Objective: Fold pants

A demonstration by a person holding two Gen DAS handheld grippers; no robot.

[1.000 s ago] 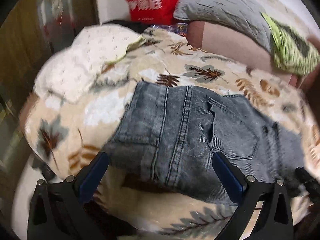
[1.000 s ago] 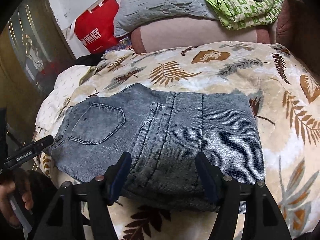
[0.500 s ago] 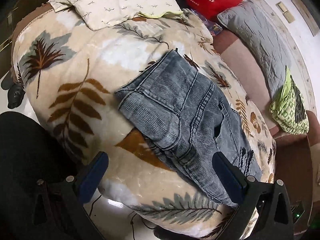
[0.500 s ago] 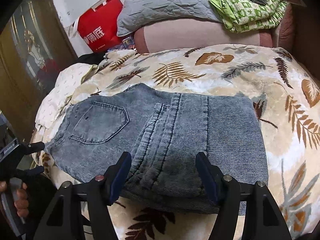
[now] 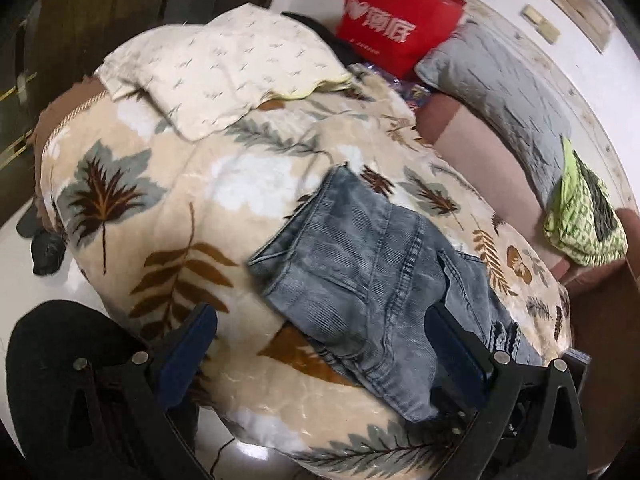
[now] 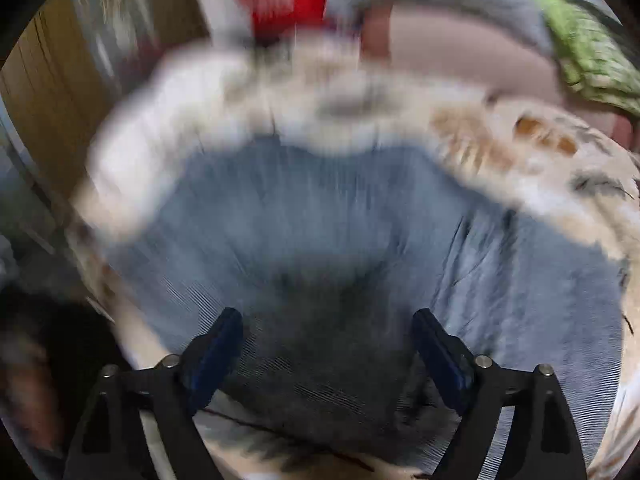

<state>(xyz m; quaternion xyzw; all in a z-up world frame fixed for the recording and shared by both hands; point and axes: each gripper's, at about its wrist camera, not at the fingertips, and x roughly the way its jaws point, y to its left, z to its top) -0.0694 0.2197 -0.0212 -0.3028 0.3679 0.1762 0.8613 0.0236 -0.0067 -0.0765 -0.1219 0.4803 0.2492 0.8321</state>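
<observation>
The folded grey-blue denim pants (image 5: 372, 280) lie on the leaf-patterned blanket (image 5: 168, 208) near the bed's front edge. My left gripper (image 5: 320, 340) is open and empty, hovering off the bed's left corner with its right finger over the pants' near edge. In the right wrist view, which is heavily blurred, the pants (image 6: 320, 232) fill the middle. My right gripper (image 6: 328, 344) is open, its fingers spread low over the pants' near edge; I cannot tell if they touch the cloth.
A cream pillowcase (image 5: 224, 68) lies at the bed's far left. A red bag (image 5: 396, 28), a grey pillow (image 5: 504, 84) and a green patterned cloth (image 5: 584, 220) sit along the pink headboard bolster (image 5: 480, 152). Floor lies below the bed's corner.
My left gripper has drifted a little, staying off the bed's corner after swinging left earlier. My right gripper has moved fast toward the pants, and its view is now blurred.
</observation>
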